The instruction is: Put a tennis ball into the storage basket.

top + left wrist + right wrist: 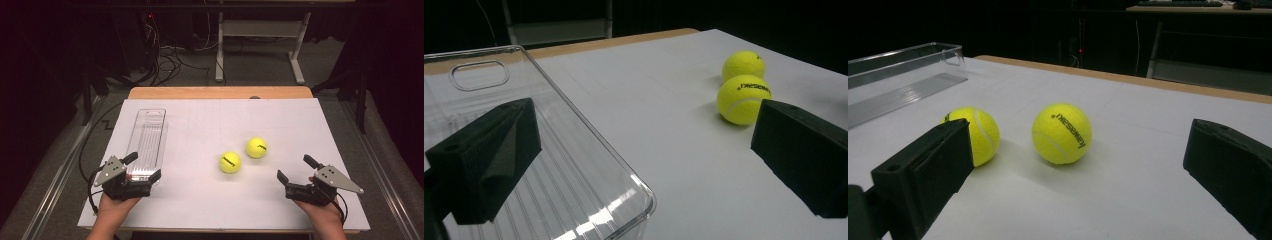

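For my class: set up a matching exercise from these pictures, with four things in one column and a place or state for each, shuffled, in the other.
Things:
1. clear tray
2. nearer tennis ball
3. left tongs
4. right tongs

Places or states:
A. open, at the table's right edge
B. yellow, mid-table
C. empty, on the left side
D. open, at the tray's near end

Pairs: 1-C, 2-B, 3-D, 4-A

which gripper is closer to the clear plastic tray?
Left. The left gripper hovers open at the near end of the clear plastic tray, one finger above its rim. The right gripper, also open, sits across the table, beyond the two yellow tennis balls.
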`<state>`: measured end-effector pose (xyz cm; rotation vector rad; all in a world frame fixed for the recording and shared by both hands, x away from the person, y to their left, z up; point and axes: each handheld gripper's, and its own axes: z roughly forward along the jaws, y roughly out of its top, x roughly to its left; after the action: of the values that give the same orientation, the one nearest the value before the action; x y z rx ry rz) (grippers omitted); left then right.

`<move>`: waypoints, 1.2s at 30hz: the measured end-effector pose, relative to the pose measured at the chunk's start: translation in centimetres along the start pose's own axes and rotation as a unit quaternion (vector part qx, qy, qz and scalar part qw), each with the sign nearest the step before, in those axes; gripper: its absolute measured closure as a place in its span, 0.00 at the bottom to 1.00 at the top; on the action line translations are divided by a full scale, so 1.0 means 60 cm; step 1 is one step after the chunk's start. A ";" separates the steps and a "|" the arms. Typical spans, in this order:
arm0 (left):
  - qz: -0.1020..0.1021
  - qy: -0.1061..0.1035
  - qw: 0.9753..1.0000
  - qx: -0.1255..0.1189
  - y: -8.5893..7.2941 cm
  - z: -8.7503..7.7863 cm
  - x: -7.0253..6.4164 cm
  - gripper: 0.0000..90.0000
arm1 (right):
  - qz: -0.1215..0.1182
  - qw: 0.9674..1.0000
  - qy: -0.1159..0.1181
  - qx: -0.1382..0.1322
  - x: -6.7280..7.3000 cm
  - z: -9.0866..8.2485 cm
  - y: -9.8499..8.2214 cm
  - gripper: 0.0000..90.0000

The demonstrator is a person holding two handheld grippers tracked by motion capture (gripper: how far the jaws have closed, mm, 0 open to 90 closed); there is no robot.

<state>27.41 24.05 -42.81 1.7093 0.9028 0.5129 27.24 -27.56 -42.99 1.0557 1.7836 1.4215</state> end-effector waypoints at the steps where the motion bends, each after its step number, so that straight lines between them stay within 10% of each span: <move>1: -0.001 -0.001 1.000 -0.002 0.000 0.001 -0.001 0.01 | 0.001 1.000 0.002 0.002 -0.001 0.000 0.000 0.00; 36: 0.000 0.000 1.000 -0.013 0.006 -0.005 -0.003 0.01 | -0.012 1.000 0.005 -0.001 0.002 0.001 0.000 0.00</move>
<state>27.17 24.06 -42.37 1.6864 0.8917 0.5228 27.22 -27.39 -43.00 1.0237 1.7962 1.4166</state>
